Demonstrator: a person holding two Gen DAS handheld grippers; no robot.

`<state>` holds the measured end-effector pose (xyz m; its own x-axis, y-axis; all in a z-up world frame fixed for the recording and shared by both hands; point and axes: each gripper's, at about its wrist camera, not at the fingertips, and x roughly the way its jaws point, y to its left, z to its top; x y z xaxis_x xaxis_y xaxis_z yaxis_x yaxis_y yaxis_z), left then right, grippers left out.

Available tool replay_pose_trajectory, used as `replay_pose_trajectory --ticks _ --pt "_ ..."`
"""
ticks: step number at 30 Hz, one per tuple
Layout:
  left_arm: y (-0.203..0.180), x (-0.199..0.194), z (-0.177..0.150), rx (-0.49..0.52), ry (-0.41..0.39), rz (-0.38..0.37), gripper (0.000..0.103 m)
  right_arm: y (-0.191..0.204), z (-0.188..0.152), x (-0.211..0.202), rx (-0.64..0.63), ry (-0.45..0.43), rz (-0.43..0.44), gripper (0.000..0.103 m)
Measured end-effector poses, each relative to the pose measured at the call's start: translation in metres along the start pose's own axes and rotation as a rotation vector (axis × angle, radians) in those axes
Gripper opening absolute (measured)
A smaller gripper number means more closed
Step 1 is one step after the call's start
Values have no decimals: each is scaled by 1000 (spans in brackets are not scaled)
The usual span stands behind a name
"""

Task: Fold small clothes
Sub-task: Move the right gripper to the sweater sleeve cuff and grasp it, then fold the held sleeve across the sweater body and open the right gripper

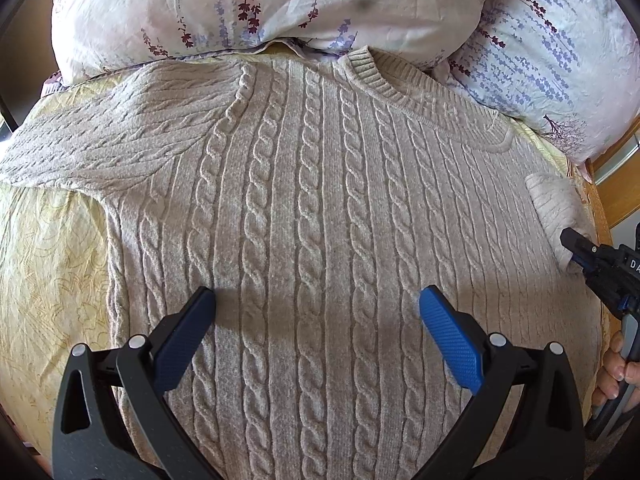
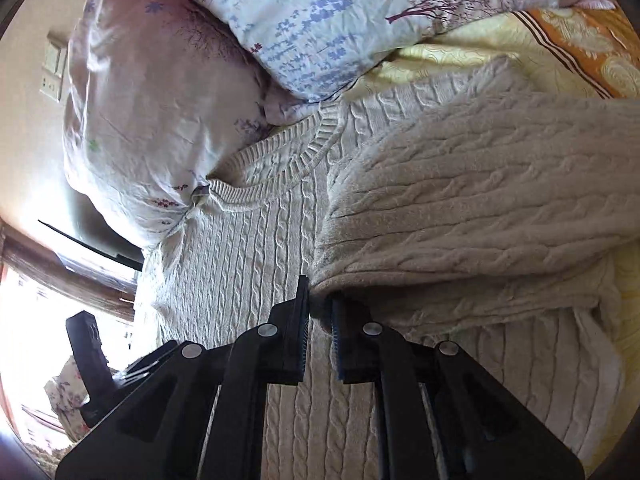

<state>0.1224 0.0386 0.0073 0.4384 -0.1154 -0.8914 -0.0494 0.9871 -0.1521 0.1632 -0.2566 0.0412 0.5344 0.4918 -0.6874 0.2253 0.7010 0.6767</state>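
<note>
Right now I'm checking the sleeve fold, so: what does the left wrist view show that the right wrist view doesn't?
Left wrist only: the open left gripper over the sweater front, and the flat left sleeve.

Right wrist only: the right gripper shut on the right sleeve, a wall socket.

Both: collar, floral pillows, yellow sheet.

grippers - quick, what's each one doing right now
Left gripper: open, holding nothing, over the sweater.
Right gripper: closed on the sweater's sleeve.
</note>
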Motion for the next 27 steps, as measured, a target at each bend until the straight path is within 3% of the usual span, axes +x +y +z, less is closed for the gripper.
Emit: replay_pose_trajectory --ticks 3,6,8,10,14,16,18,22,27 --pt "-4 2 -2 24 3 29 101 -22 15 -23 104 -89 -21 63" --pt "-8 5 -2 52 12 60 101 -55 22 -45 266 -176 11 65" --pt "-8 5 -1 53 12 60 101 -82 23 -58 384 -224 15 63" --pt "-5 4 -1 40 7 44 101 -107 19 -70 488 -276 31 53" --pt "6 -1 2 -15 -24 -22 101 -137 21 -88 591 -363 -5 46" --pt "15 -5 3 -54 -52 -68 101 -149 23 -89 642 -370 -3 31" --pt "26 -11 5 -92 -96 -57 101 -155 24 -85 667 -371 22 18" --pt "55 -23 13 -150 -172 15 101 -132 29 -70 633 -338 145 11" --pt "114 -38 19 -356 -228 -29 101 -69 45 -31 518 -216 322 11"
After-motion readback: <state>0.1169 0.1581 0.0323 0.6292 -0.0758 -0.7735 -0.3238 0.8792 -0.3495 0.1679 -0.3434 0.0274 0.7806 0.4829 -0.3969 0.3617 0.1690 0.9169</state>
